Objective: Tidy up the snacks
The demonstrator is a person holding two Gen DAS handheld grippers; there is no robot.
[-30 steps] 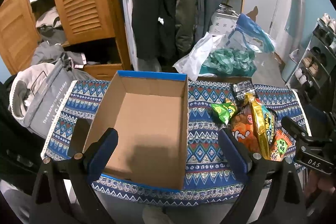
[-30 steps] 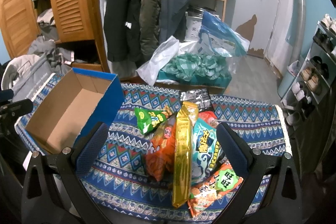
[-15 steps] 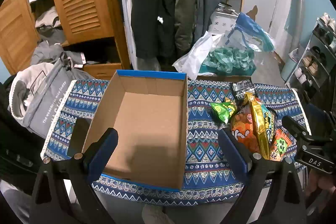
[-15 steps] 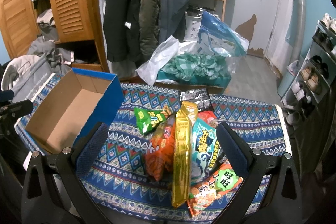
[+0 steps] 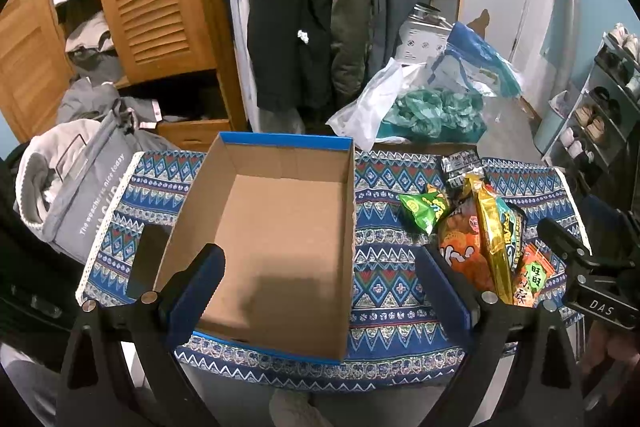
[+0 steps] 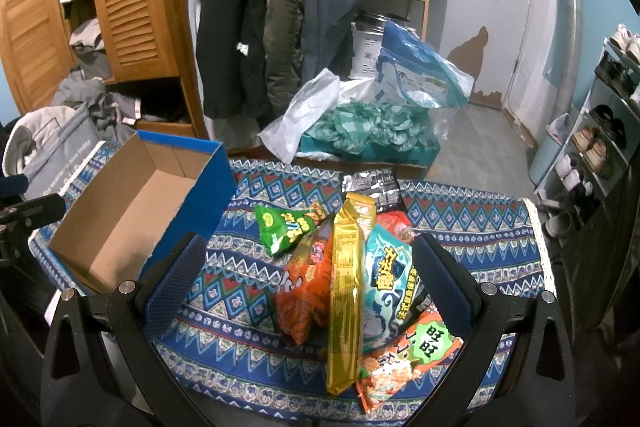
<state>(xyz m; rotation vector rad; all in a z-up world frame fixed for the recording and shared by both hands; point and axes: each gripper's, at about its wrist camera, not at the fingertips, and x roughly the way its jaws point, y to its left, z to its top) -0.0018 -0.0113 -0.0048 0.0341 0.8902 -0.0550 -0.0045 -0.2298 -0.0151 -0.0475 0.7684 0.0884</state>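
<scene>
Grey drawstring bag (image 5: pixel 76 195) at far left, slumped against the edge of the patterned cloth (image 5: pixel 384 283). Next along, cardboard box (image 5: pixel 276 235) with blue outer walls, sitting open on the cloth, nothing visible inside but bare brown floor and a shadow. Left gripper (image 5: pixel 318 283) hanging above the box's near end, jaws spread wide, gripping nothing; left pad over the box's near-left corner, right pad over bare cloth just beside the box's right wall.

Further right, well apart from the box, snack pile on the cloth: green packet (image 6: pixel 286 229) nearest the box, orange bag (image 6: pixel 306 287) touching it, long gold packet (image 6: pixel 347 291) lying across the top of the heap, teal bag (image 6: pixel 386 291) partly under the gold one, red-orange packet with a green label (image 6: pixel 404 359) at the near edge, black-and-white packet (image 6: pixel 372 185) at the far end (print too small to read). Right gripper (image 6: pixel 308 287) poised above this pile, fingers wide apart and holding nothing, with the orange, gold and teal packs seen between the pads; contact with any pack cannot be told.

Beyond the cloth, hanging coats (image 6: pixel 280 11), a white plastic bag (image 6: pixel 308 111) and, at far right, a shoe rack (image 6: pixel 600 131).
</scene>
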